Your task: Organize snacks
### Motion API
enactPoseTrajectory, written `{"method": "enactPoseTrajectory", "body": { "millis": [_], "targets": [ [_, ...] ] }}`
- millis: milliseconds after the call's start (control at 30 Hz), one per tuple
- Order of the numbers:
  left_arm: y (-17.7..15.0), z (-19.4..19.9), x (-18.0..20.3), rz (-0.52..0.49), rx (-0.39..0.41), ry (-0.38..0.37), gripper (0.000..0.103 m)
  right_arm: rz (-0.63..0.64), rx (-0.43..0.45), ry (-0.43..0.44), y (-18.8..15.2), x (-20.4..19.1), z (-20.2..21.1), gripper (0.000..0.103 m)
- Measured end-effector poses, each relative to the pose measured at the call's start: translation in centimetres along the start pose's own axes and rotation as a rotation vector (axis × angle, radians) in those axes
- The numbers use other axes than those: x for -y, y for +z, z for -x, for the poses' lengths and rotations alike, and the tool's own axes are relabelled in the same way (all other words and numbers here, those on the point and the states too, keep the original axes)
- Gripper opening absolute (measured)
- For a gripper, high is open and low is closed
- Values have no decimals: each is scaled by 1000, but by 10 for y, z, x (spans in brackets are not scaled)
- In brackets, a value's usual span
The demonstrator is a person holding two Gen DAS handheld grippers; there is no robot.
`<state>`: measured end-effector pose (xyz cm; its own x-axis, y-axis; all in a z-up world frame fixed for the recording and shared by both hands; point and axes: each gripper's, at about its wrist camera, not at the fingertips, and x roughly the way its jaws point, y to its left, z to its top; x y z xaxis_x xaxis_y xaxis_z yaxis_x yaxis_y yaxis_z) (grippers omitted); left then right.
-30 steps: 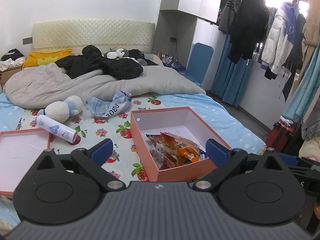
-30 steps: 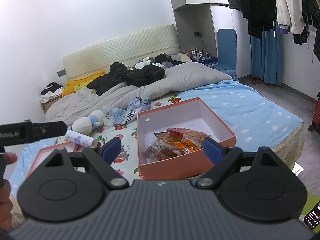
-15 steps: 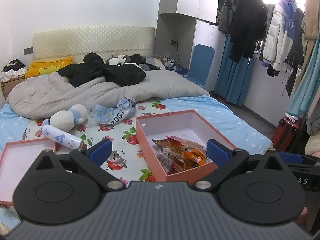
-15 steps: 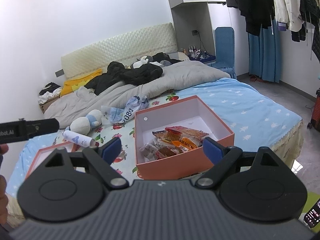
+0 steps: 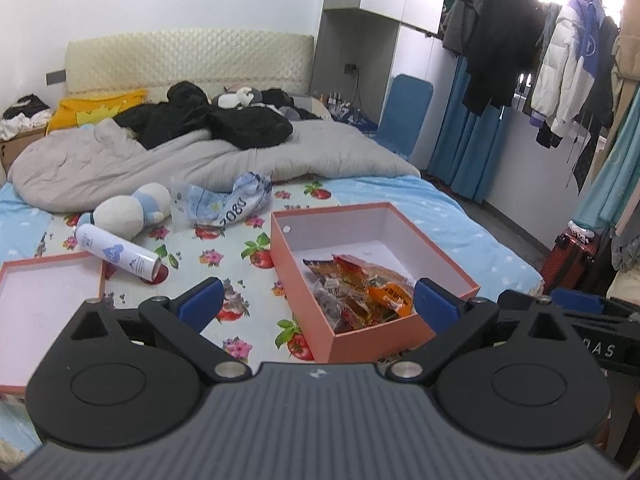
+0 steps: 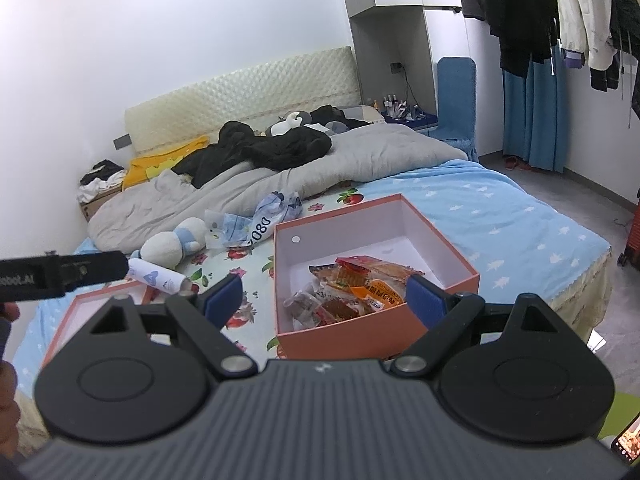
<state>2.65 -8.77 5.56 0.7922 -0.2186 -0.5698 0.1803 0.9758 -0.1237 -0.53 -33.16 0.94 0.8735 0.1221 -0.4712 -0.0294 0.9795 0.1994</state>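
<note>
- We can't read what the snack packets (image 5: 362,294) are; in the left wrist view they're a jumble of orange, red and clear wrappers, print too small to make out.
- They're piled in the near corner of the open pink box (image 5: 434,246), center of the frame, sitting on the bed (image 5: 472,228). Rest of the box is bare white inside.
- Our left claw (image 5: 318,302) has its blue tips wide apart, nothing between them but air. The right-hand tip covers part of the box's near wall.
- Same deal in the right wrist view: right claw (image 6: 322,294) spread wide, empty, hanging above and short of the pink box (image 6: 440,240), tilted down a bit toward the snack packets (image 6: 352,290).
- The pink lid (image 5: 48,300) lies at lower left of the left view, cut off by the frame edge and the claw body.
- A white spray can (image 5: 118,252) lies on its side just beside the lid, a plush toy (image 5: 128,212) behind it, and a crumpled plastic bag (image 5: 224,204) near that.
- At the left edge of the right view we see a black bar of the other rig and a sliver of a hand (image 6: 8,396), mostly cropped out.
</note>
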Motion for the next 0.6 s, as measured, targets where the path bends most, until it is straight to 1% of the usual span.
{"method": "enactPoseTrajectory", "body": {
  "millis": [167,400,600],
  "targets": [
    [1,-13,-1,-9,-19,4,102,-8,4,-8,2,1,-7,90],
    [5,-19,-6,11,-16,2,103,-8,-2,-8,3,1,-13,90],
    [3,-26,-5,10,-37,0,103,-9,-7,-16,4,3,-17,90]
  ]
}}
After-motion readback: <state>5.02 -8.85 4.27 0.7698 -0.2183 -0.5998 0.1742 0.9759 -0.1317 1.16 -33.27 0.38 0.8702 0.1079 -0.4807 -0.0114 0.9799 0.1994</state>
